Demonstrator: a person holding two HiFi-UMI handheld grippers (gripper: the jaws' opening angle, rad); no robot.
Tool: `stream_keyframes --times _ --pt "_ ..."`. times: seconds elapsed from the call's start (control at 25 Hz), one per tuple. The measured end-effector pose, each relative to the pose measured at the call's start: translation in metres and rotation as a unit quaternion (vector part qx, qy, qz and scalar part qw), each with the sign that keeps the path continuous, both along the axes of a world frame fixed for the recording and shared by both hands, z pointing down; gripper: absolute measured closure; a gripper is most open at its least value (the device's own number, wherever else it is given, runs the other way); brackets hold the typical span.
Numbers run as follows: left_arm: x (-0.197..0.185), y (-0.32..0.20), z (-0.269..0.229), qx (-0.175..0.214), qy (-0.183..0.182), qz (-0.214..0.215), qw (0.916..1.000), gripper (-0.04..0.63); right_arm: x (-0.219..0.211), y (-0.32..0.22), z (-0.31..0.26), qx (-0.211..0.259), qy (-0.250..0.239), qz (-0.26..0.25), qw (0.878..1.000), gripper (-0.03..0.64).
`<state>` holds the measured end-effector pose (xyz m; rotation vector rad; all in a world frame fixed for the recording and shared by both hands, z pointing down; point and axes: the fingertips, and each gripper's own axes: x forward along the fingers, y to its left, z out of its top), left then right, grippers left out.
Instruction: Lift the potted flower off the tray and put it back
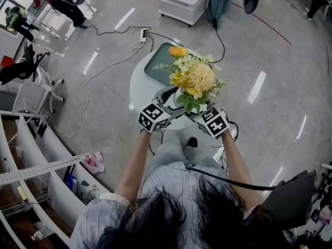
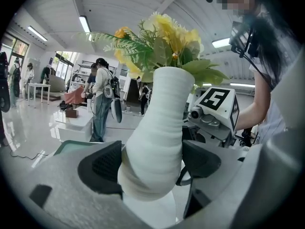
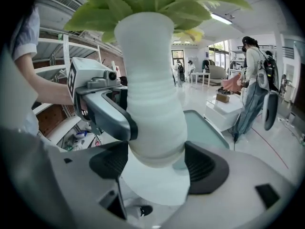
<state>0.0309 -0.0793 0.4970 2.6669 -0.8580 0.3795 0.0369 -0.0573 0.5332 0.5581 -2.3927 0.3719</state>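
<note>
The potted flower is a white ribbed vase (image 1: 178,97) with yellow and cream blooms (image 1: 193,77) and green leaves. Both grippers grasp it from opposite sides. My left gripper (image 1: 167,100) is shut on the vase's lower body (image 2: 155,147), and my right gripper (image 1: 200,109) is shut on it too (image 3: 152,123). The vase hangs upright a little above the round white table (image 1: 139,87), on the near side of the green tray (image 1: 155,64). The tray (image 3: 202,125) lies flat behind the vase, nothing on its visible part.
A white low cabinet (image 1: 181,1) stands beyond the table. Cables and a power strip (image 1: 142,34) lie on the glossy floor. White shelving (image 1: 31,154) runs along the left. People stand far back (image 2: 101,99).
</note>
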Motion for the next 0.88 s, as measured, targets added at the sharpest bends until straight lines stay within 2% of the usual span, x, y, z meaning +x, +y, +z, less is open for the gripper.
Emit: stream_keyframes --times 0.24,0.52,0.88 --pt "0.005 0.024 0.003 0.006 -0.010 -0.024 0.9996 0.199 0.006 0.023 0.005 -0.001 -0.002 -0.024 1.000 0.259" --pt "0.008 0.064 -0.004 0.008 -0.001 -0.047 0.9988 0.199 0.009 0.064 -0.004 -0.003 -0.008 -0.040 0.999 0.259" --pt "0.009 0.088 -0.004 0.004 0.005 -0.055 0.9985 0.199 0.011 0.088 -0.003 -0.007 0.002 -0.048 0.999 0.259"
